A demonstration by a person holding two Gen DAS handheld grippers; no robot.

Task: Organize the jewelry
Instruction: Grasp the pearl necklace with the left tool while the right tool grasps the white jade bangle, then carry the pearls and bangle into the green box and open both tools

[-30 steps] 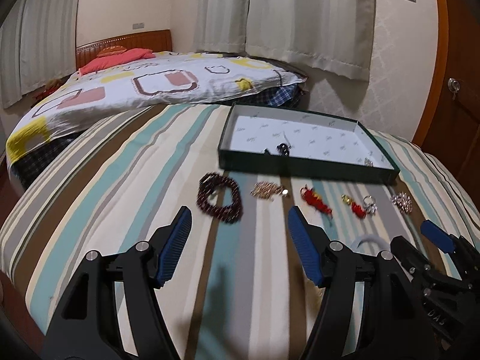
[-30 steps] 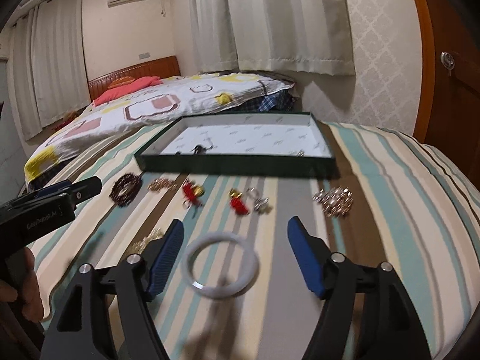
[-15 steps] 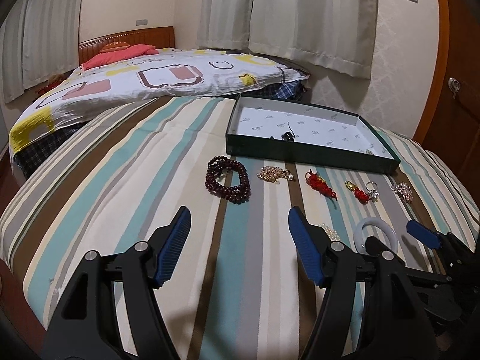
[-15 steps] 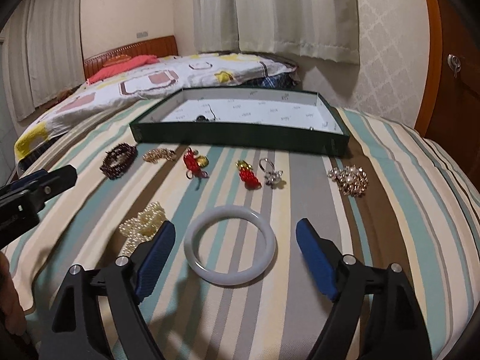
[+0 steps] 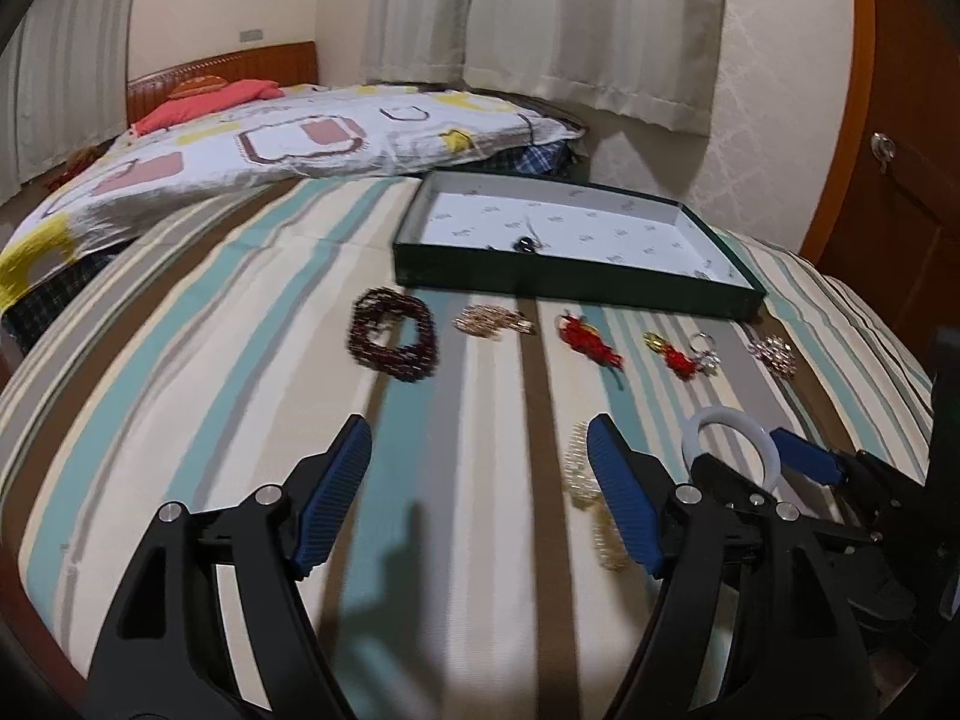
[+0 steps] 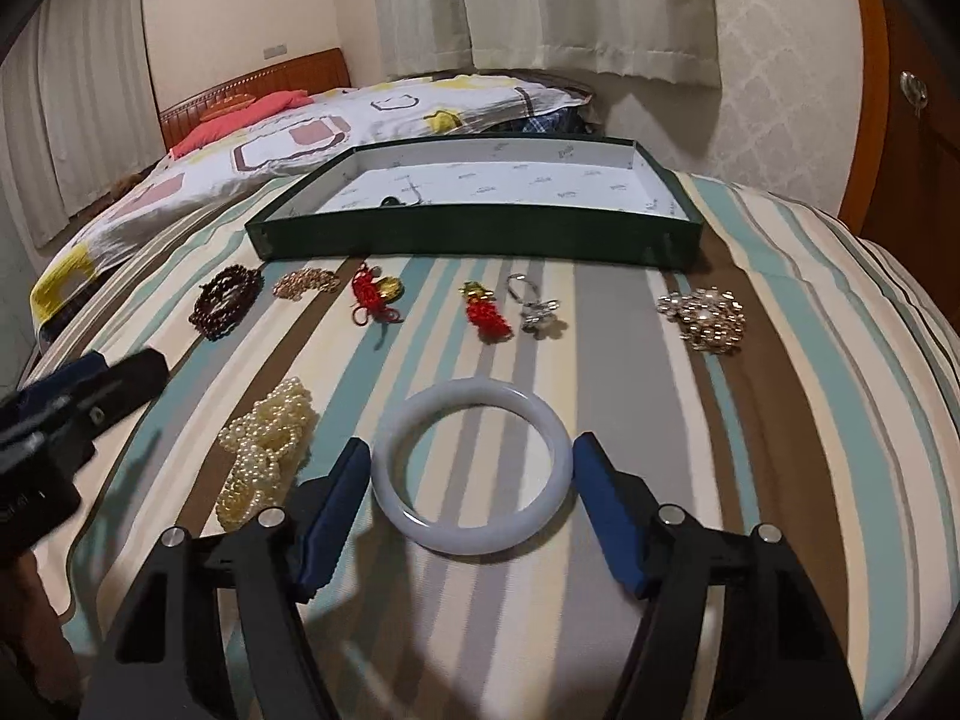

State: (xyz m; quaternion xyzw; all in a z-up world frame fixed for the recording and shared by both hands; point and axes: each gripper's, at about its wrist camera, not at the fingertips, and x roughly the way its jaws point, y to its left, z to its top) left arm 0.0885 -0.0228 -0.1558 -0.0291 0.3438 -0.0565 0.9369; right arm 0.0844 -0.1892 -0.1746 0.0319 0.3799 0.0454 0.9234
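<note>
A white jade bangle [image 6: 471,474] lies flat on the striped bedspread, between the open blue pads of my right gripper [image 6: 471,480]; it also shows in the left wrist view [image 5: 735,441]. A pearl strand [image 6: 267,450] lies to its left. A dark bead bracelet [image 5: 393,342], a gold chain [image 5: 492,321], two red knot charms [image 5: 591,342] [image 5: 675,354], a silver ring [image 6: 534,306] and a crystal brooch [image 6: 705,315] lie in a row before a green box [image 6: 480,234] holding a small dark piece [image 6: 393,201]. My left gripper [image 5: 480,480] is open and empty over bare bedspread.
A second bed with a patterned quilt [image 5: 270,144] and red pillow stands behind. Curtains [image 5: 540,18] hang at the back. A wooden door [image 5: 900,138] is on the right. The bedspread's edge drops off at the left and front.
My right gripper has moved forward and down, so its open pads now flank the bangle. My left gripper has drifted slightly back and right; the pearl strand now shows beside its right finger.
</note>
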